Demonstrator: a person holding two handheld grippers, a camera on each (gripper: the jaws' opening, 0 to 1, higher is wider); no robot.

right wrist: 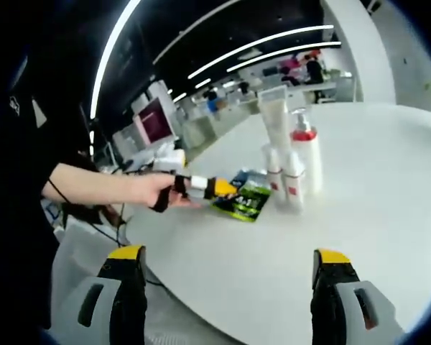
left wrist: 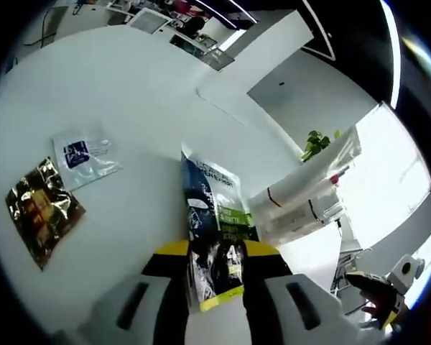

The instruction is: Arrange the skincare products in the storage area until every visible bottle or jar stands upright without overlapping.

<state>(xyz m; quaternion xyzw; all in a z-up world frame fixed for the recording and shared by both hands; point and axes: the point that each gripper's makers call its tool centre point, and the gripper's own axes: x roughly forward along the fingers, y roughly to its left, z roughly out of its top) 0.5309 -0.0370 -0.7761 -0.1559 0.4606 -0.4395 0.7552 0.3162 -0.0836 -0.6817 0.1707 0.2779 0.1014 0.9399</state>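
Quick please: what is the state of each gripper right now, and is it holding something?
Left gripper: closed on the flat green-and-black foil sachet.
Right gripper: open, holding nothing, above the white round table.

White bottles [right wrist: 291, 154] stand upright, clustered beside green sachet [right wrist: 246, 198].

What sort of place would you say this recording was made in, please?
Most likely an open-plan office or lab. Long strip lights cross a dark ceiling, desks with monitors fill the background, and the white table carries skincare bottles beside a sachet held in the left gripper.
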